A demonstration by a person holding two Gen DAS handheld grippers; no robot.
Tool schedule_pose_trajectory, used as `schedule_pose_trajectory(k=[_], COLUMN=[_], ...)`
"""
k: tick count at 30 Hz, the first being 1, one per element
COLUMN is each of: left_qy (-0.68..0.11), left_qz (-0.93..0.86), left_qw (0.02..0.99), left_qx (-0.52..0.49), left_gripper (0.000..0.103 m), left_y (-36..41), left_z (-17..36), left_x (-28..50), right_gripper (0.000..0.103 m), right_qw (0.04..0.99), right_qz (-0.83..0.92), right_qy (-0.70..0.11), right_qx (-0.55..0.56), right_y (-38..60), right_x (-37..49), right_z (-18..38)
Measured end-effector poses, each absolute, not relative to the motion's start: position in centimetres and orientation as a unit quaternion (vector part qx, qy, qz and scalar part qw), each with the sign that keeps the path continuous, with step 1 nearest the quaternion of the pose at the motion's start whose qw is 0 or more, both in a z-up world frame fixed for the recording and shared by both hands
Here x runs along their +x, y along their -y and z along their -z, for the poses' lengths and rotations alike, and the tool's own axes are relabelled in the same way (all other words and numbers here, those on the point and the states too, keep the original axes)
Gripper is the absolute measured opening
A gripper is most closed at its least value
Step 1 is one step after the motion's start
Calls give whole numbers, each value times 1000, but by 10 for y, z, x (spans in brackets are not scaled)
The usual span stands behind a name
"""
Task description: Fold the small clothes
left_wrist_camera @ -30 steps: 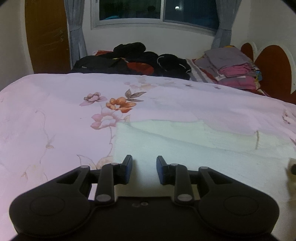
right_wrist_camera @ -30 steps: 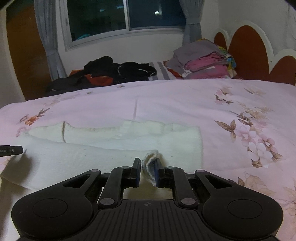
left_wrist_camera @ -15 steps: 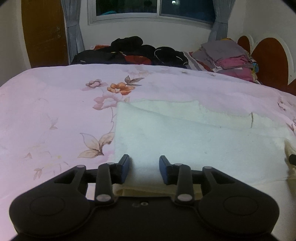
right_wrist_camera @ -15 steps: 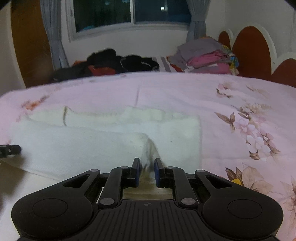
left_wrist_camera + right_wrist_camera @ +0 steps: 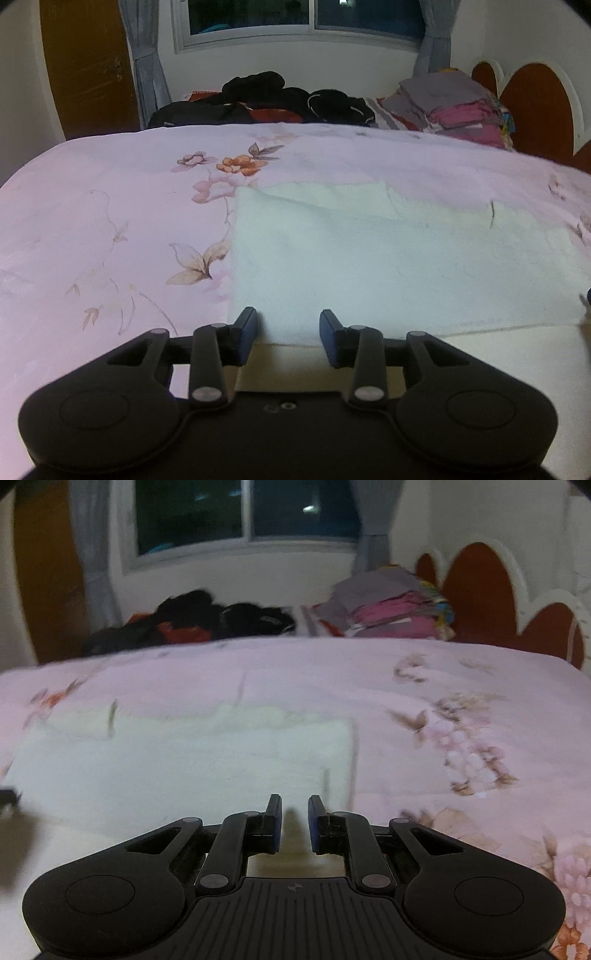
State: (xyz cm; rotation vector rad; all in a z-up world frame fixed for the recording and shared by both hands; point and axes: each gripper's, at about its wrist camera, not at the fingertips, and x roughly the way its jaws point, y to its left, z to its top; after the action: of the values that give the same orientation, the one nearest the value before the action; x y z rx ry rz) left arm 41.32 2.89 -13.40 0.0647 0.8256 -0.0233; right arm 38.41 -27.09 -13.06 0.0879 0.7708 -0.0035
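Note:
A white knitted garment (image 5: 388,266) lies flat and folded over on the pink floral bedsheet (image 5: 110,229). It also shows in the right wrist view (image 5: 192,764). My left gripper (image 5: 288,326) is open and empty, just above the garment's near left edge. My right gripper (image 5: 294,814) is open and empty, with a narrower gap, above the garment's near right corner. The other gripper's tip (image 5: 7,797) shows at the far left of the right wrist view.
A heap of dark clothes (image 5: 266,99) lies at the far edge of the bed. A stack of folded grey and pink clothes (image 5: 454,103) sits at the far right by the red headboard (image 5: 535,107). A window and curtains are behind.
My right gripper let go of the garment's corner and opened; the folded layer now lies flat. Both grippers drew back toward the near edge. The left stayed open.

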Motion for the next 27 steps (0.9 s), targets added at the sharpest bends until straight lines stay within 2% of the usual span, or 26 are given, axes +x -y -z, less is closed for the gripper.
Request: schedule_pose_trajectory(k=[3,15,19,21,22,23,27], left_qy=[-402,-400,-394,-389,-385,-381,-377], left_qz=[4,6,9,14,16,18,30], left_qw=[915,916,919,921,922,924,925], left_qx=[42,34,34,37,39,42,44], left_gripper=[37,40,48,55,62,65,66], left_y=[-24,-7,-3,-3,-2,-3,-7], left_z=[135,118,108,101,98,94,86], left_x=[413,371,351,339,334,326,301], right_gripper=[14,15,15,23,47,65,66], right_qw=[917,924,922,921,923,926,935], right_qz=[1,-67,-86,-95,-96,-95,-95], right_qy=[-397,-372,-371,-370,-365,-357,-335], right_qx=[40,60,67,72,72,71,64], right_y=[270,273,269,268,268,267,265], right_x=[385,347,329,318,310,301,266], right_z=[142,110,106,102,98,94,77])
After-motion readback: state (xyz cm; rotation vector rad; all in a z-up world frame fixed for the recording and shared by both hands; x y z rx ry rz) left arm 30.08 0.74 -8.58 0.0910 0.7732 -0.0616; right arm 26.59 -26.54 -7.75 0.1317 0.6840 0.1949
